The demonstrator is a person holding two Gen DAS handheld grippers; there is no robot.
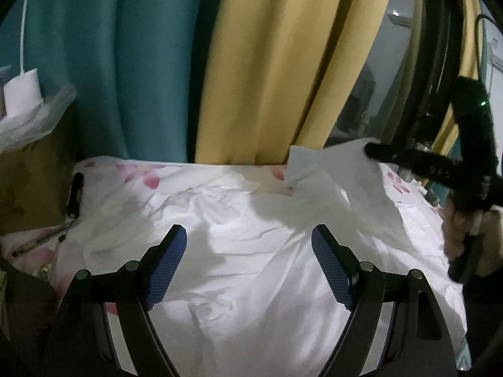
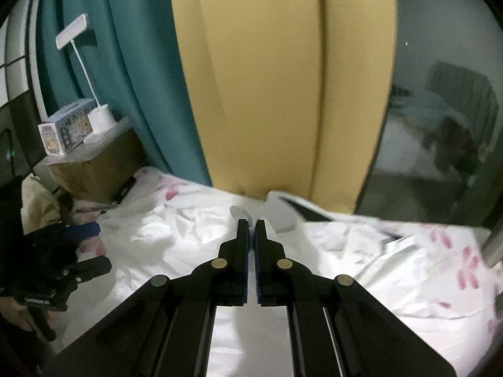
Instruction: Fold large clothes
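**White garment lifted at one corner over the flowered bed**

While my left claw point(image 1: 248, 238) hangs with its two blue-padded fingers point(image 1: 166, 267) spread wide and nothing between them, my right claw point(image 2: 251, 229) is pinched shut on a corner of the large crumpled white garment point(image 1: 239, 251). That garment lies spread across the white bedsheet printed with pink blossoms point(image 2: 468, 270), right under both claws.

Only the left wrist view shows the grip from outside: the black right claw point(image 1: 374, 150) holds a raised flap of white cloth point(image 1: 330, 169) above the rest of the garment, with my bare right hand point(image 1: 456, 229) around its handle. From the right wrist view the fingers stand nearly together, and the cloth between them is hardly visible past the tips.

Only the right wrist view shows the printed blue-and-white carton point(image 2: 66, 132), the white desk lamp with a flat head point(image 2: 70, 33) and the dark glass pane point(image 2: 440, 125) at the right. It also catches my left claw point(image 2: 75, 235) low at the left edge.

Both views show one brown cardboard box point(image 1: 34, 185) beside the bed, one teal curtain point(image 1: 125, 62) and one yellow curtain point(image 1: 267, 62), hanging side by side behind the bed. I count two claws, one garment, one lamp, one carton.
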